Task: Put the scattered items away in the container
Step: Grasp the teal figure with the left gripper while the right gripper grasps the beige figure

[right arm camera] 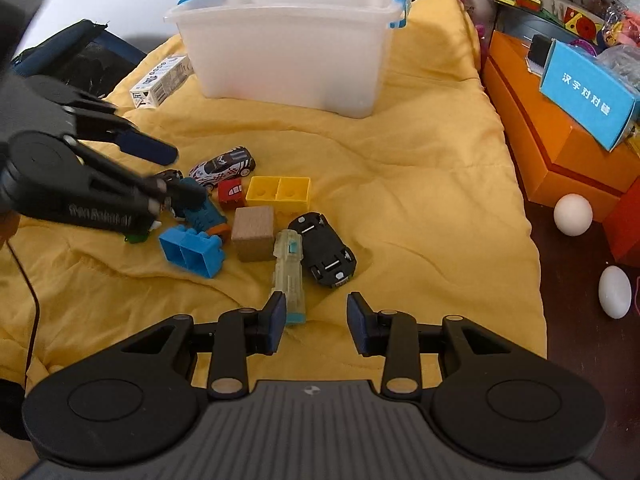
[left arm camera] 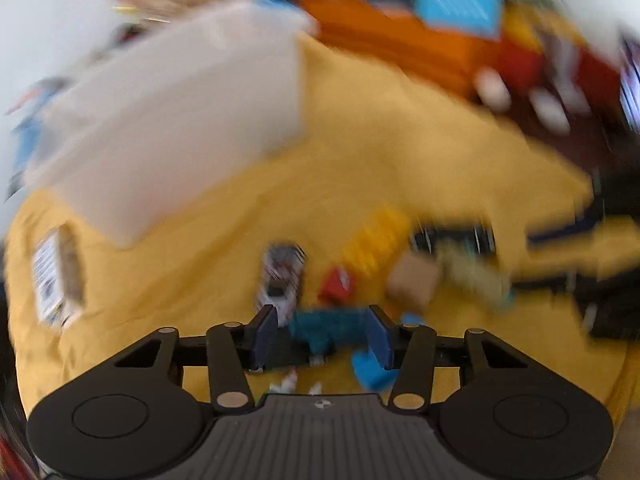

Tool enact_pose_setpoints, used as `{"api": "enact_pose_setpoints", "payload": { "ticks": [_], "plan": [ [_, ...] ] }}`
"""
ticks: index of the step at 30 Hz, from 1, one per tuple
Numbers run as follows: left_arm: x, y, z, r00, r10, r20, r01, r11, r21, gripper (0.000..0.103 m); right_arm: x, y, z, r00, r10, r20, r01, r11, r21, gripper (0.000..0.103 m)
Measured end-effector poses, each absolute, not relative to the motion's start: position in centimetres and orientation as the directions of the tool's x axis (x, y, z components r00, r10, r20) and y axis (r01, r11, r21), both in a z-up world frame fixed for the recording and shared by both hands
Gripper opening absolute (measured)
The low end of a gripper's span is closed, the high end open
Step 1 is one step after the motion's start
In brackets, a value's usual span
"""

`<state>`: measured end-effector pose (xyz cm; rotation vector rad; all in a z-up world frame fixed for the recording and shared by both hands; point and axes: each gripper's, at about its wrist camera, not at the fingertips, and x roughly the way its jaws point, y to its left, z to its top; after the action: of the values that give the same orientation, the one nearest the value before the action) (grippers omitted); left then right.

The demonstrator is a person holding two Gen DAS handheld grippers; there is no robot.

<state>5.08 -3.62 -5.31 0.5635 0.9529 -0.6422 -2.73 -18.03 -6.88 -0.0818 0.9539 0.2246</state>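
Toys lie scattered on a yellow blanket (right arm camera: 400, 184). A white plastic bin (right arm camera: 288, 52) with blue handles stands at the back; in the blurred left wrist view it (left arm camera: 172, 128) is at upper left. My left gripper (left arm camera: 322, 334) is open with its jaws on either side of a teal toy (left arm camera: 324, 326); it also shows in the right wrist view (right arm camera: 172, 178) over the teal toy (right arm camera: 204, 216). My right gripper (right arm camera: 316, 316) is open and empty, just in front of a translucent green toy (right arm camera: 289, 276) and a black car (right arm camera: 322, 250) lying upside down.
Also on the blanket are a white race car (right arm camera: 224, 166), a red block (right arm camera: 230, 192), a yellow block (right arm camera: 278, 192), a wooden cube (right arm camera: 253, 232), a blue block (right arm camera: 192, 250) and a small carton (right arm camera: 160, 82). Orange boxes (right arm camera: 540, 136) and white eggs (right arm camera: 573, 214) lie to the right.
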Motion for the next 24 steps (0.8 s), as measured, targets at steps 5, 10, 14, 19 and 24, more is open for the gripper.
{"api": "enact_pose_setpoints", "payload": {
  "ticks": [5,10,14,19,24],
  "plan": [
    [7.1,-4.1,-5.7,0.274,-0.275,-0.921,0.821,0.565,0.076,0.055,-3.0,-18.1,-6.8,0.555,0.156,-0.817,-0.223,0.974,0.034,0.038],
    [7.8,-5.2,-6.1,0.224,-0.275,-0.935,0.884,0.461,0.076,0.056,-3.0,-18.2,-6.8,0.558,0.156,-0.815,-0.227,0.973,0.031,0.039],
    [7.9,-6.6,-7.9,0.232,-0.196,-0.953,0.893,0.431,0.129,0.043,-2.8,-18.4,-7.0,0.553,0.154,-0.819,-0.218,0.975,0.037,0.039],
    [5.5,-6.2,-7.1,0.282,-0.243,-0.928,0.827,0.552,0.106,0.027,-2.9,-18.6,-7.0,0.561,0.154,-0.813,-0.218,0.975,0.035,0.039],
    [0.4,-5.5,-6.7,0.294,-0.317,-0.902,0.797,0.603,0.048,0.029,-2.8,-19.0,-7.3,0.554,0.145,-0.820,-0.206,0.978,0.033,0.043]
  ]
}}
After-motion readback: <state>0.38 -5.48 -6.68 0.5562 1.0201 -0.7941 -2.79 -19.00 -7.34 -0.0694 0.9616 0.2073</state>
